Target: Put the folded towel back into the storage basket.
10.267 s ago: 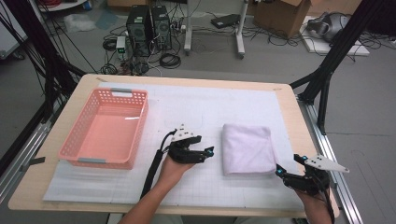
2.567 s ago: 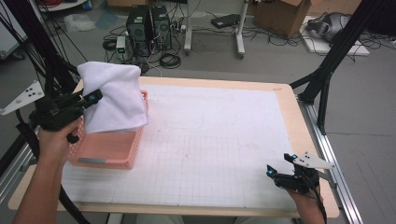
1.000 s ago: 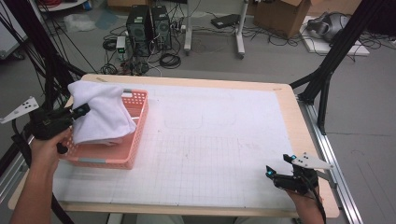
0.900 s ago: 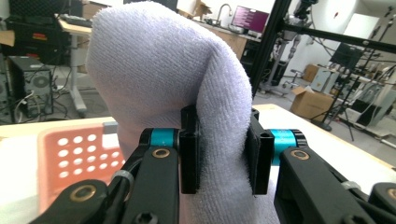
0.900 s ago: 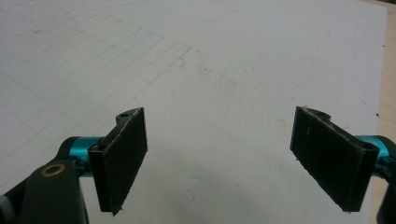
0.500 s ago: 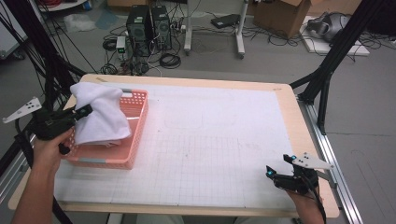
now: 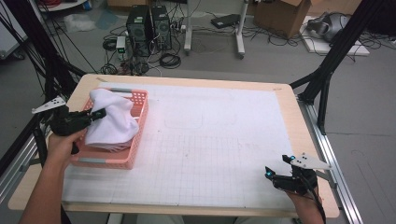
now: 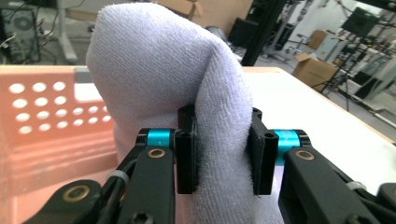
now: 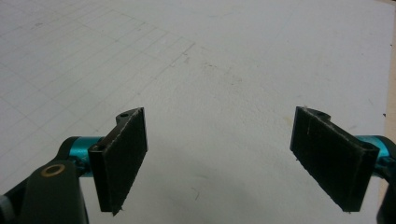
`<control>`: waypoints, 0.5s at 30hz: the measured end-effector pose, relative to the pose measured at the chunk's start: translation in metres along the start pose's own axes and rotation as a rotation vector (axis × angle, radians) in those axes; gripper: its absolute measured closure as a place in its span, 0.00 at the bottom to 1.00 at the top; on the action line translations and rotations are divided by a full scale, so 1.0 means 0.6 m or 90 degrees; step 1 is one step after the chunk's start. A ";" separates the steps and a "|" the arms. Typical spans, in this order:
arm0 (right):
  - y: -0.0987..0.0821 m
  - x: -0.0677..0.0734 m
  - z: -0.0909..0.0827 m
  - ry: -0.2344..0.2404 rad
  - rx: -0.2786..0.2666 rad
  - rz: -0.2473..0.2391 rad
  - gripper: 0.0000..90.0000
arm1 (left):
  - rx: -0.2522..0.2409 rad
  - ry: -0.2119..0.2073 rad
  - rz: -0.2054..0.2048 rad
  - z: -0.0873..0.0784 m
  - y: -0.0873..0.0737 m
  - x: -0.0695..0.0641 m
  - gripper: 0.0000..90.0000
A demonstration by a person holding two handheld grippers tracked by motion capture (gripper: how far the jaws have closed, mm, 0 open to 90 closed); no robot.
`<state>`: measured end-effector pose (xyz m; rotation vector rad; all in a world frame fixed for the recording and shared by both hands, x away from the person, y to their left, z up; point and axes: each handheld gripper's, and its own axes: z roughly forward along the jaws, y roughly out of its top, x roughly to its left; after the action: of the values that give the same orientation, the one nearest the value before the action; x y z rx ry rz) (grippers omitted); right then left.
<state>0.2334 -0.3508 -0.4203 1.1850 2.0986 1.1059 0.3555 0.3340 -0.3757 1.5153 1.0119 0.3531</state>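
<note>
Now the folded white terry towel (image 7: 111, 122) sits inside the pink perforated plastic basket (image 7: 138, 122) at the left end of the table, and most of its bulk already rests on the basket floor. The left gripper (image 7: 95, 114) comes in from the basket's left side, and its jaws have just been opening a little, but in the left gripper view the black pads (image 8: 186, 154) press a thick fold of the towel (image 8: 154, 74) between them. So the cloth lies straight ahead of this tool. I judge that the coming move is to let go and pull back leftward. The right gripper (image 7: 271, 173) rests well apart at the near right corner of the white gridded mat (image 7: 210, 140), with its jaws spread wide and nothing between them.
</note>
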 end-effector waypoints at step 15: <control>0.001 0.004 0.003 0.006 0.003 -0.006 0.20 | -0.019 0.184 -0.031 -0.030 0.021 0.000 0.47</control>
<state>0.2339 -0.3477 -0.4208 1.1737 2.1127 1.1056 0.3476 0.3471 -0.3602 1.4357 1.2629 0.5617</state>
